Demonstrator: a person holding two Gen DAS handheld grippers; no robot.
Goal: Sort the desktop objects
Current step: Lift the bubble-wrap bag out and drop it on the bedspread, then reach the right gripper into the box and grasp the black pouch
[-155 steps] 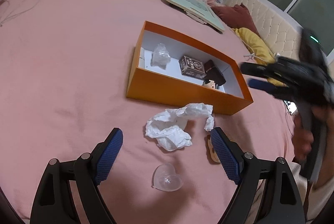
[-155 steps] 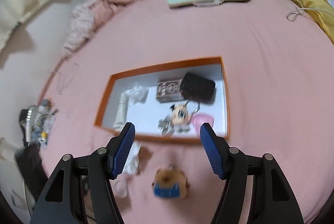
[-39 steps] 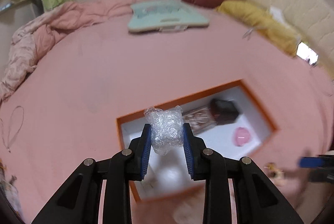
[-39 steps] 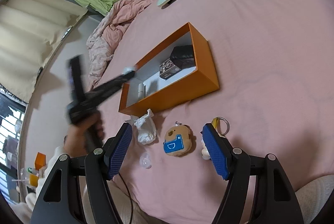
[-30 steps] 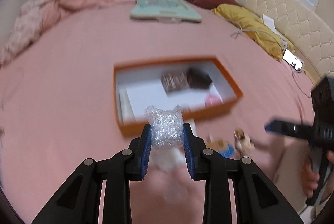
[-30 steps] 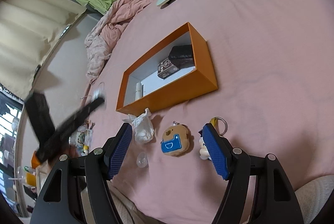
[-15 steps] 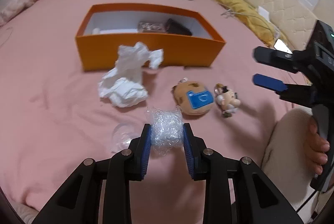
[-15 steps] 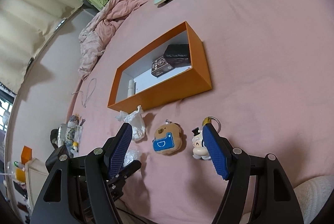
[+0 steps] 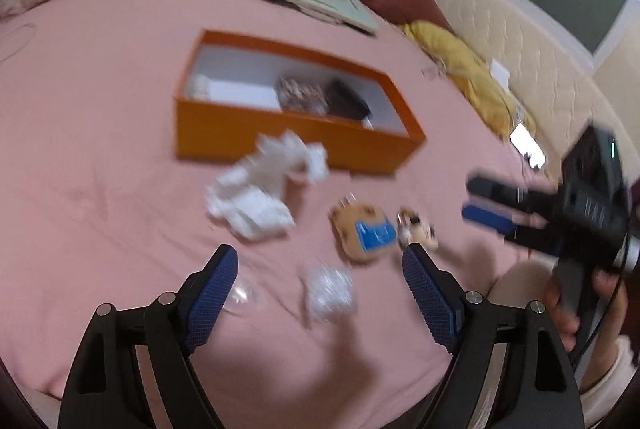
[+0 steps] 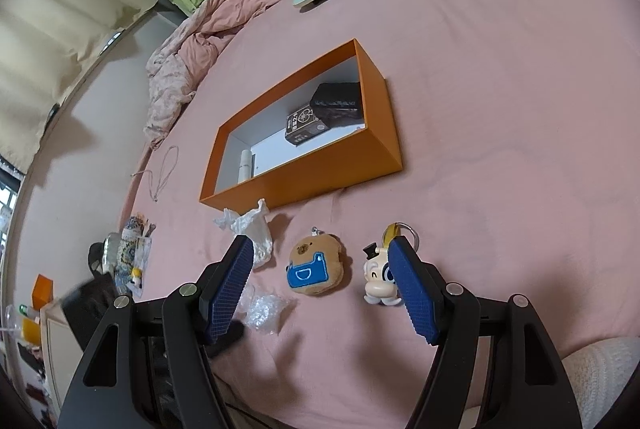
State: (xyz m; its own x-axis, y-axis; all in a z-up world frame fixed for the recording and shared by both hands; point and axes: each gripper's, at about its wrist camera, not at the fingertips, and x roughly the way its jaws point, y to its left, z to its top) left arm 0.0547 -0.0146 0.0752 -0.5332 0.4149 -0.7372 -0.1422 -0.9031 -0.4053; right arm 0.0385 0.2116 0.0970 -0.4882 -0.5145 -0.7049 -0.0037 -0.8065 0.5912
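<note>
Crinkled plastic wad [image 9: 330,293] lies loose on the pink bed [image 9: 100,109], between the spread fingers of the left gripper [image 9: 320,293]

Left gripper empty, wad just ahead and centred; right gripper [image 10: 322,287] also wide apart and empty, with the bear plush [image 10: 316,271] ahead of its gap and the cartoon keychain [image 10: 378,281] by its right finger; orange box [image 10: 320,169] lies farther ahead; the right is nearer both toys
</note>
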